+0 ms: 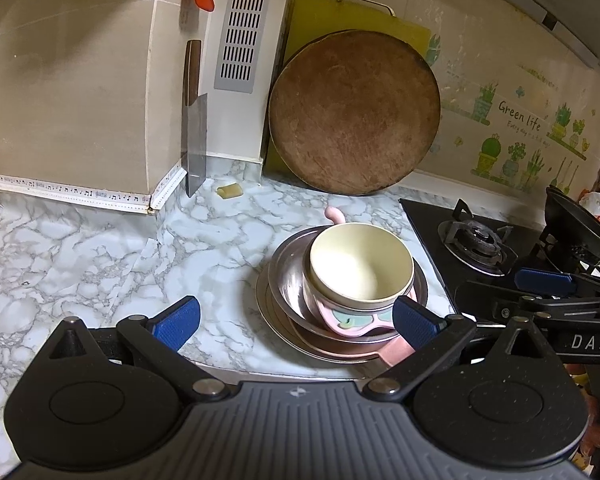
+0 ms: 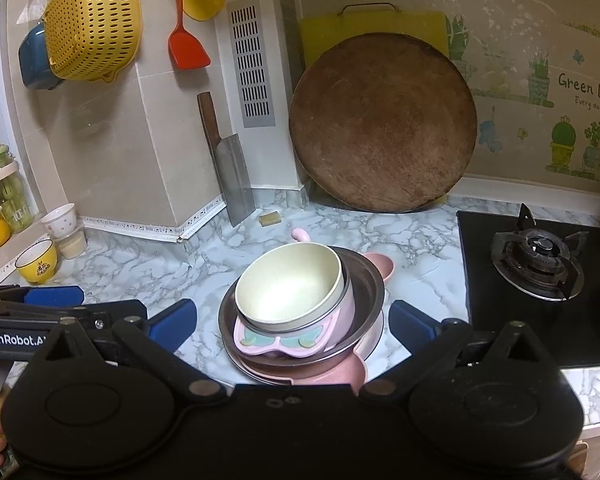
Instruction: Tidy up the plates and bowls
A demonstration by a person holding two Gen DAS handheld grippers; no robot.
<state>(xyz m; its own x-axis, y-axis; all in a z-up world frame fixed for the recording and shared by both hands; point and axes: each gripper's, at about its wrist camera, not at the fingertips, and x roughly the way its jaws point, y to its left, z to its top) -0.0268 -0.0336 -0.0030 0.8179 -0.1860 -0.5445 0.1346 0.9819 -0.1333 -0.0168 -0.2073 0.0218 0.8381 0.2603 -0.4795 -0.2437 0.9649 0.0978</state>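
I read the stack as essentially built. On the marbled counter (image 2: 140, 256), just left of the gas hob (image 2: 540, 264), a cream bowl (image 2: 296, 288) sits nested in a pink butterfly-handled bowl (image 2: 284, 340), which sits in a steel bowl (image 2: 368, 292). Under these lie a steel plate (image 1: 268, 304) and, at the bottom, a pink divided plate (image 2: 376, 268) whose lobes stick out at the far and near sides. The cream bowl is tilted, not seated flat, and the pile leans off-centre toward the left in the right wrist view.

Left gripper (image 1: 296, 324): jaws spread wide, nothing between them, right pad just beside the stack's near edge. Right gripper (image 2: 292, 324): jaws likewise spread wide and empty, straddling the near side of the stack without visible contact.

Judgement: collection and nesting appear done. What may remain is levelling the cream bowl and centring the pile, or moving the stack to storage; no rack or cupboard is visible. Cups (image 2: 36, 260) at the far left of the counter are apart from the stack; whether they belong to the task I cannot tell.
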